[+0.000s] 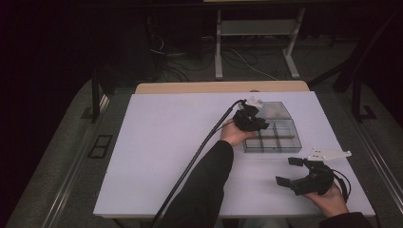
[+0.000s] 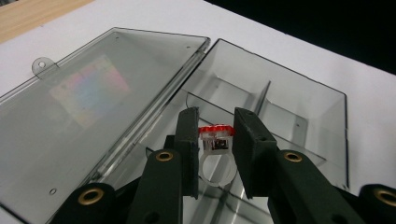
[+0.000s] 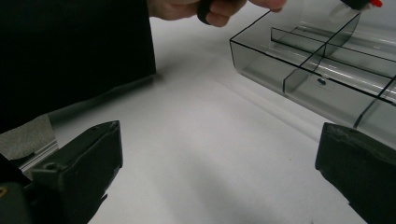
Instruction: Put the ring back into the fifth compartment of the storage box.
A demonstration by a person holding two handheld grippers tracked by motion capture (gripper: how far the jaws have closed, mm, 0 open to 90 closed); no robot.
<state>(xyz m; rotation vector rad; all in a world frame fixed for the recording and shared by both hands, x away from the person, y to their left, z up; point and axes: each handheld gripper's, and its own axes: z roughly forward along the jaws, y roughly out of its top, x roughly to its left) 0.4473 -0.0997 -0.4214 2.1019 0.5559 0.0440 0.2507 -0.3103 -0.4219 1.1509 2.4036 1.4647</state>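
Note:
A clear smoky compartment box [image 1: 280, 142] lies open at the table's right, its lid [image 1: 276, 109] folded flat behind it. My left gripper [image 1: 252, 118] hovers over the box's near-left corner. In the left gripper view its jaws [image 2: 216, 116] are shut on a clear plastic ring with a red top [image 2: 215, 139], held above a compartment of the box [image 2: 299, 93], with the lid [image 2: 93, 102] to the left. My right gripper [image 1: 288, 171] stands open near the front right, nothing between its fingers [image 3: 219, 163]. The box [image 3: 299, 70] lies ahead of it.
The white table top [image 1: 161, 142] stretches wide to the left of the box. A black cable [image 1: 199, 152] trails from the left gripper toward the front edge. A dark sleeve [image 3: 74, 51] crosses the table in front of the right gripper.

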